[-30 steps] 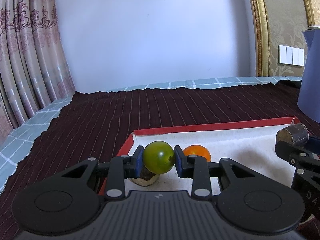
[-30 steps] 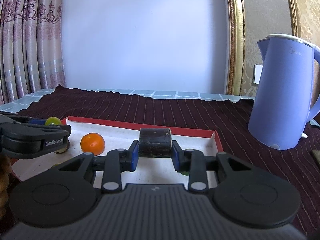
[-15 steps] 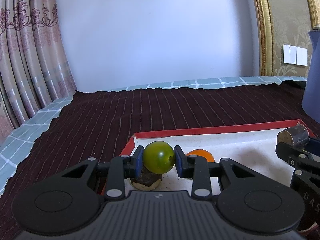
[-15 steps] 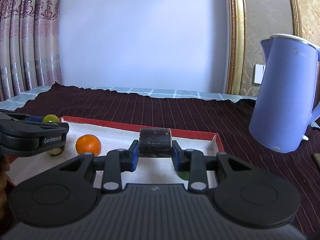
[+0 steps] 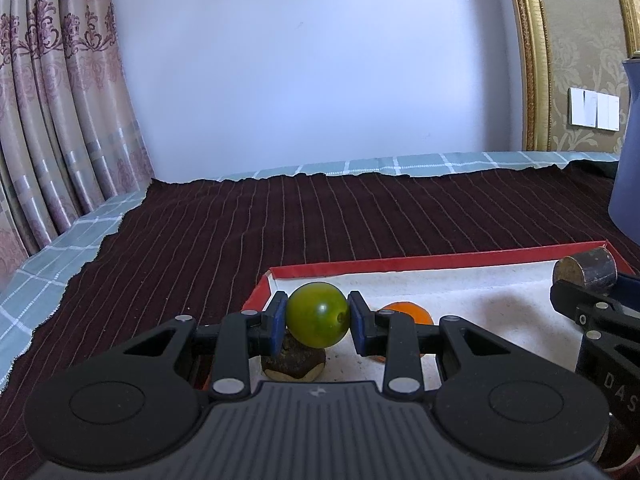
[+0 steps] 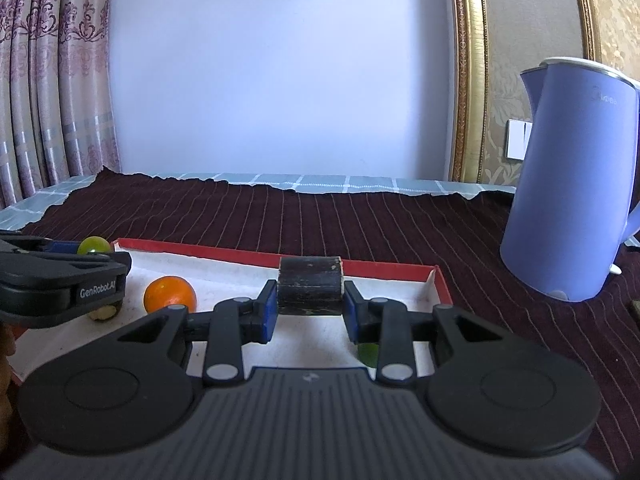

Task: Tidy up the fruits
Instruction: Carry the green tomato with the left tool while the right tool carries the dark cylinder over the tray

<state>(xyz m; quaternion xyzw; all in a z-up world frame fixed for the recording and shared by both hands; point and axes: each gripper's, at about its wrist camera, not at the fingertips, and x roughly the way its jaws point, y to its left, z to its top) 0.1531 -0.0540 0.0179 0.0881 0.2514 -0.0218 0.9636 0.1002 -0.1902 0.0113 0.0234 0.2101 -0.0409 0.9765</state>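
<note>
My left gripper (image 5: 318, 322) is shut on a round green fruit (image 5: 318, 314) and holds it above the left end of a red-rimmed white tray (image 5: 440, 260). Under it lies a dark brown fruit (image 5: 294, 362), and an orange (image 5: 406, 310) sits just right of it. My right gripper (image 6: 310, 306) is shut on a dark cylindrical piece (image 6: 310, 286) above the tray's middle (image 6: 392, 270). The right wrist view also shows the orange (image 6: 170, 294), the green fruit (image 6: 94, 246) and a green bit (image 6: 368, 354) partly hidden behind a finger.
A blue electric kettle (image 6: 568, 184) stands on the dark striped cloth (image 6: 400, 224) right of the tray. The cloth covers a checked light-blue tablecloth (image 5: 60, 240). Curtains hang at the left, and a wall with a gold frame stands behind.
Both grippers keep their holds. The views have drifted slightly; the left gripper and its green fruit sit a little further back over the tray's left end.
</note>
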